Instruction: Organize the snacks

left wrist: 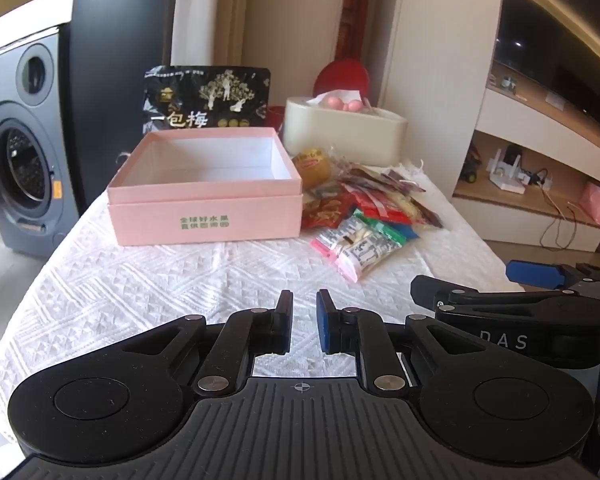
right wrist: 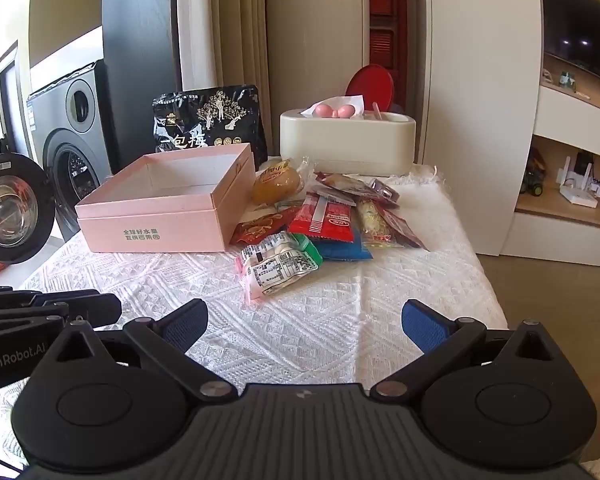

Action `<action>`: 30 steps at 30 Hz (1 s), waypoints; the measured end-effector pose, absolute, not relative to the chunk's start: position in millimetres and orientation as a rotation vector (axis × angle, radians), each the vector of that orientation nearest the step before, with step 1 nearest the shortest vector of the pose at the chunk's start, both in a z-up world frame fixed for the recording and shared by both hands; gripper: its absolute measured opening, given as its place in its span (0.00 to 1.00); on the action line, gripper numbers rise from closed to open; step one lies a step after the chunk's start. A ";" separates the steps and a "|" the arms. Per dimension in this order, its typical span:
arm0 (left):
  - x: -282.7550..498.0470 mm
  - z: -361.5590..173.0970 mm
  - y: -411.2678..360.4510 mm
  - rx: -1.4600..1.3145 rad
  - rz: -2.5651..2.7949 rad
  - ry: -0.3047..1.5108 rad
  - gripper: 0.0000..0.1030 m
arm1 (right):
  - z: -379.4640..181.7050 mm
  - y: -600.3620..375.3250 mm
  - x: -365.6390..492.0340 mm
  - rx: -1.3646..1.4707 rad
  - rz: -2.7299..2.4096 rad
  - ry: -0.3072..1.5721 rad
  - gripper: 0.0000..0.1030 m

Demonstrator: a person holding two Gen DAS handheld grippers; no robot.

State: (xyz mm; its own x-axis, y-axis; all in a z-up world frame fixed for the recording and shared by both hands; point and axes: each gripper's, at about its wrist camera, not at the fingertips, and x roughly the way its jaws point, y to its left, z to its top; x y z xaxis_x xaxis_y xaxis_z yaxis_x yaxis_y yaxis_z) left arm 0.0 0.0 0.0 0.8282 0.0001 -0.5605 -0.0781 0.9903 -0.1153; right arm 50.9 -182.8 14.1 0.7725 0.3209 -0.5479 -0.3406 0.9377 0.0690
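Observation:
An open pink box (left wrist: 206, 212) (right wrist: 160, 216) stands empty on the white tablecloth. A pile of wrapped snacks (left wrist: 364, 216) (right wrist: 320, 220) lies to its right, with a pink-edged packet (right wrist: 272, 270) nearest me and a yellow bun (right wrist: 276, 186) at the back. A black plum bag (left wrist: 208, 98) (right wrist: 212, 120) stands behind the box. My left gripper (left wrist: 305, 306) hovers over the near cloth, jaws almost together, holding nothing. My right gripper (right wrist: 304, 318) is wide open and empty, short of the pile.
A cream tissue holder (left wrist: 344, 132) (right wrist: 348, 140) stands behind the snacks, with a red lid (right wrist: 370, 84) behind it. A washing machine (left wrist: 20, 140) is off the table's left. Shelves with cables (right wrist: 572, 188) are on the right. The tablecloth (right wrist: 300, 312) drops off at the right edge.

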 end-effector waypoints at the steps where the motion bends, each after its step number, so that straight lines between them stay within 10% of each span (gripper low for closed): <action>1: -0.2 -0.2 -0.1 -0.135 0.041 0.595 0.16 | 13.8 -183.0 50.6 -0.034 0.358 0.588 1.00; 30: 1.4 -7.9 0.8 -0.153 0.044 0.604 0.16 | 9.1 -185.8 52.4 -0.024 0.356 0.604 1.00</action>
State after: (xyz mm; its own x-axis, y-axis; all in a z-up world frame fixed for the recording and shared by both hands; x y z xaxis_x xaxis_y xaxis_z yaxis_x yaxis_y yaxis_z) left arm 1.4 0.8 -7.9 0.8226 -0.0038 -0.5686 -0.0857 0.9877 -0.1307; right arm 52.4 -185.8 9.1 0.7641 0.3206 -0.5598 -0.3345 0.9389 0.0812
